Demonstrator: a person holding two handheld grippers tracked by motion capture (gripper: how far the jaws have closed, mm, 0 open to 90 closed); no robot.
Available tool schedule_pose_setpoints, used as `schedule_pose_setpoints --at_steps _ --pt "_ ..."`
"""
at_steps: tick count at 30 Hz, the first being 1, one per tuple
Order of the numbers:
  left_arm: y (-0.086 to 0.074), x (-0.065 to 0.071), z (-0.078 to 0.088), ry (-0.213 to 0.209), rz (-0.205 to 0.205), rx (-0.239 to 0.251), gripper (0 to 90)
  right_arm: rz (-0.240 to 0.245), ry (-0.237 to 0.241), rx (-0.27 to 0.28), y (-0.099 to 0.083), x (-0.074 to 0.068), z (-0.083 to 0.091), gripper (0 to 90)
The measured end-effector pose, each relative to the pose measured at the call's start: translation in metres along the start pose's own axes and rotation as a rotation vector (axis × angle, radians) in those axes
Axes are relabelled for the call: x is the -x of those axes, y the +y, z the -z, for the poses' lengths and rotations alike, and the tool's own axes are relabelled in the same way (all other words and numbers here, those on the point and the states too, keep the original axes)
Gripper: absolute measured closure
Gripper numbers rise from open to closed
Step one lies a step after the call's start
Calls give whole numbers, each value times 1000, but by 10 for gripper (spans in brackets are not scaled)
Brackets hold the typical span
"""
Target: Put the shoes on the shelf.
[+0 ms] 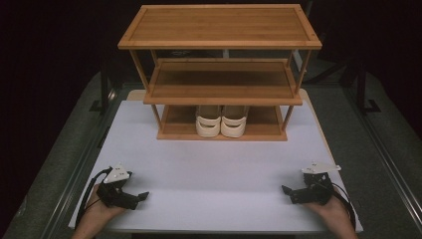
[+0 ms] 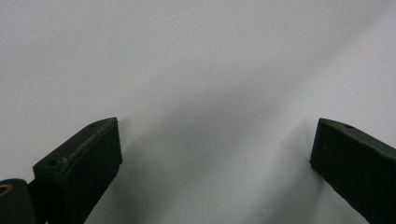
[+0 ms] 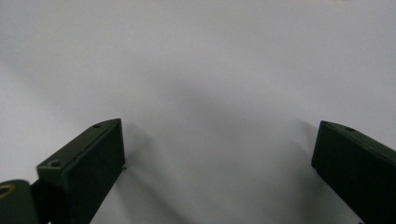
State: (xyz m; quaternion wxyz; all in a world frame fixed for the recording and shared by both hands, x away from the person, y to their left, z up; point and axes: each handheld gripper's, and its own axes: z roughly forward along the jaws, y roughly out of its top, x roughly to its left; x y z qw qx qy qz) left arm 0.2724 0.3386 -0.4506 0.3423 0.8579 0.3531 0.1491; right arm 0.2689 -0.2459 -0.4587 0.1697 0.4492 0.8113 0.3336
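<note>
Sandals (image 1: 221,121) sit paired on the wooden rack's (image 1: 219,40) bottom shelf, well apart from your left gripper (image 1: 142,196) and right gripper (image 1: 285,189), so keep both jaws spread wide and approach low under the middle shelf.

The high view looks forward and down from above the person's side of the white table (image 1: 219,164), taking in the wooden shoe rack (image 1: 220,74) at the far end. The left gripper view rides low, looking along its two black jaws, very close to the tabletop (image 2: 205,70). The right gripper view does likewise, close above the same white surface (image 3: 210,70). All three views share that bare tabletop.
</note>
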Motion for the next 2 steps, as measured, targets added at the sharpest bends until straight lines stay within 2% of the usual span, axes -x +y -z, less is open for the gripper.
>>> schedule_pose_setpoints --at_steps 2 --pt "0 0 0 -1 0 -1 13 0 0 0 0 0 0 21"
